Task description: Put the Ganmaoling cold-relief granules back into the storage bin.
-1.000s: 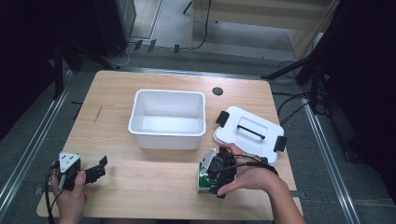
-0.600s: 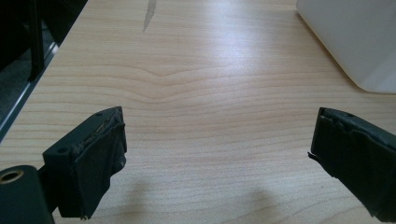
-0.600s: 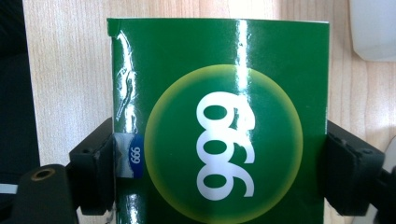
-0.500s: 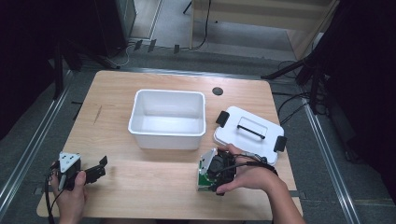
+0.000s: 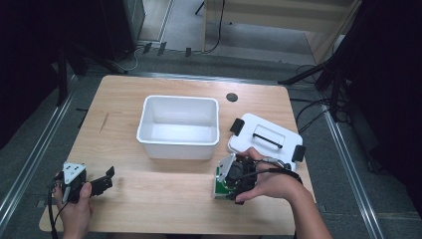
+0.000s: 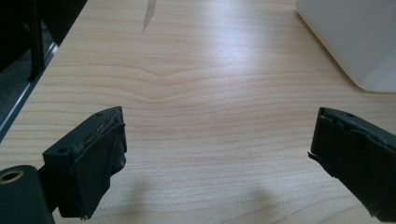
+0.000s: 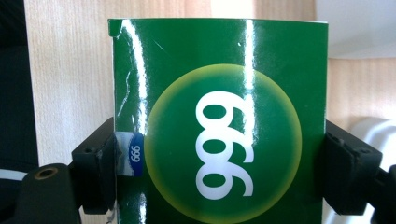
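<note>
**Right tool closes on the green box**

The right tool [image 5: 234, 181] has just been closing its jaws, and the green box [image 7: 219, 121] now sits between them, a black pad pressed against each of its side edges. In the high view the hand around that tool has shifted only slightly, at the near right part of the table [image 5: 164, 199], just in front of the white lid [image 5: 266, 134].

Table stock, counted by kind

Grippers: two, left gripper [image 5: 102, 182] and right gripper [image 5: 234, 177]. Green box [image 7: 219, 121]: one, between the right gripper's jaws. White tub [image 5: 179, 127]: one, beyond both grippers. White lid [image 5: 266, 137]: one, just beyond the right gripper.
</note>
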`<state>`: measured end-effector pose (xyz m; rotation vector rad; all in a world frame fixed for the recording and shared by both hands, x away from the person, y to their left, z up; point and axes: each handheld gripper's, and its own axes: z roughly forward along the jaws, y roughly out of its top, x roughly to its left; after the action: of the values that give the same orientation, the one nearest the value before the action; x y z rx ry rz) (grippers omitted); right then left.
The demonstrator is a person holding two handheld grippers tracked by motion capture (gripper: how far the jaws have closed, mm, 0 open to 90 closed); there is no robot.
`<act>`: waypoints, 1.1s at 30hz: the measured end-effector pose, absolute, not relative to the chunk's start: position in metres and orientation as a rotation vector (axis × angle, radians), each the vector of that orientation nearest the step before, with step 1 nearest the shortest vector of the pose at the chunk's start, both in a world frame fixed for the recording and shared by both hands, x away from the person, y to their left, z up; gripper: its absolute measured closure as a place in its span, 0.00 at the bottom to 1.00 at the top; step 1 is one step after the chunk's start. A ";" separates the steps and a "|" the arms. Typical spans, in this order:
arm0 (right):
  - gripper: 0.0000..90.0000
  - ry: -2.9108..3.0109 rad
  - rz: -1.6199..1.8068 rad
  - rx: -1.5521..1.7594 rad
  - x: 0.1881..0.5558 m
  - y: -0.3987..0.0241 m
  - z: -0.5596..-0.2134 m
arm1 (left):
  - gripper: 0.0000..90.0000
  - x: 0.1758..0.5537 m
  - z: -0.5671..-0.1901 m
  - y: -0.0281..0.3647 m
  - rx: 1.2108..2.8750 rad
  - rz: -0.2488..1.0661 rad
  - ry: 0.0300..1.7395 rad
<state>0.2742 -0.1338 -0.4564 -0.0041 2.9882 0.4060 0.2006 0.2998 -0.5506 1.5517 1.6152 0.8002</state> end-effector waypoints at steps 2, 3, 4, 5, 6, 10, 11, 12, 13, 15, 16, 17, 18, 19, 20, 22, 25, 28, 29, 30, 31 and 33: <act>0.18 2.984 0.392 0.006 0.276 -0.137 -0.452 | 0.05 0.201 -0.551 0.300 1.557 0.798 1.614; 0.18 2.983 0.390 0.010 0.277 -0.137 -0.451 | 0.05 0.201 -0.551 0.299 1.560 0.800 1.614; 0.18 2.984 0.385 0.005 0.278 -0.139 -0.448 | 0.05 0.201 -0.551 0.299 1.565 0.801 1.612; 0.18 2.982 0.378 0.011 0.279 -0.140 -0.447 | 0.05 0.201 -0.551 0.299 1.566 0.802 1.612; 0.18 2.979 0.379 0.016 0.282 -0.143 -0.444 | 0.05 0.201 -0.551 0.299 1.563 0.801 1.613; 0.18 2.979 0.389 0.036 0.287 -0.148 -0.438 | 0.05 0.201 -0.551 0.299 1.561 0.799 1.613; 0.18 2.979 0.389 0.041 0.287 -0.149 -0.437 | 0.05 0.201 -0.551 0.299 1.562 0.801 1.612; 0.18 2.979 0.389 0.041 0.287 -0.149 -0.437 | 0.05 0.201 -0.551 0.299 1.562 0.801 1.612; 0.18 2.977 0.387 0.042 0.289 -0.151 -0.436 | 0.05 0.201 -0.551 0.299 1.562 0.801 1.612; 0.18 2.970 0.390 0.051 0.294 -0.155 -0.432 | 0.05 0.201 -0.551 0.299 1.557 0.799 1.613; 0.18 2.970 0.395 0.054 0.295 -0.156 -0.430 | 0.05 0.201 -0.551 0.299 1.557 0.799 1.613; 0.18 2.966 0.400 0.057 0.297 -0.158 -0.428 | 0.05 0.201 -0.551 0.299 1.557 0.799 1.613; 0.18 2.966 0.400 0.057 0.297 -0.158 -0.428 | 0.05 0.201 -0.551 0.299 1.559 0.800 1.613; 0.18 2.963 0.407 0.060 0.300 -0.160 -0.425 | 0.05 0.201 -0.551 0.299 1.563 0.800 1.612; 0.18 2.949 0.414 0.071 0.305 -0.163 -0.420 | 0.05 0.201 -0.551 0.299 1.565 0.802 1.610; 0.18 2.946 0.414 0.079 0.309 -0.165 -0.416 | 0.05 0.201 -0.551 0.299 1.563 0.801 1.612; 0.18 2.935 0.411 0.080 0.314 -0.167 -0.411 | 0.05 0.201 -0.551 0.299 1.564 0.801 1.612; 0.18 2.932 0.416 0.098 0.321 -0.170 -0.406 | 0.05 0.201 -0.551 0.299 1.563 0.799 1.612; 0.18 2.932 0.416 0.098 0.321 -0.170 -0.406 | 0.05 0.201 -0.551 0.299 1.563 0.799 1.612; 0.18 2.928 0.419 0.105 0.323 -0.170 -0.405 | 0.05 0.201 -0.551 0.299 1.561 0.798 1.612; 0.18 2.923 0.426 0.105 0.326 -0.171 -0.403 | 0.05 0.201 -0.551 0.299 1.560 0.798 1.613; 0.18 2.922 0.430 0.106 0.330 -0.172 -0.401 | 0.05 0.201 -0.551 0.299 1.560 0.798 1.612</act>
<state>0.3301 -0.1723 -0.4015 0.1061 2.9223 0.4303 0.2007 0.2994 -0.5507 1.5597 1.6125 0.7984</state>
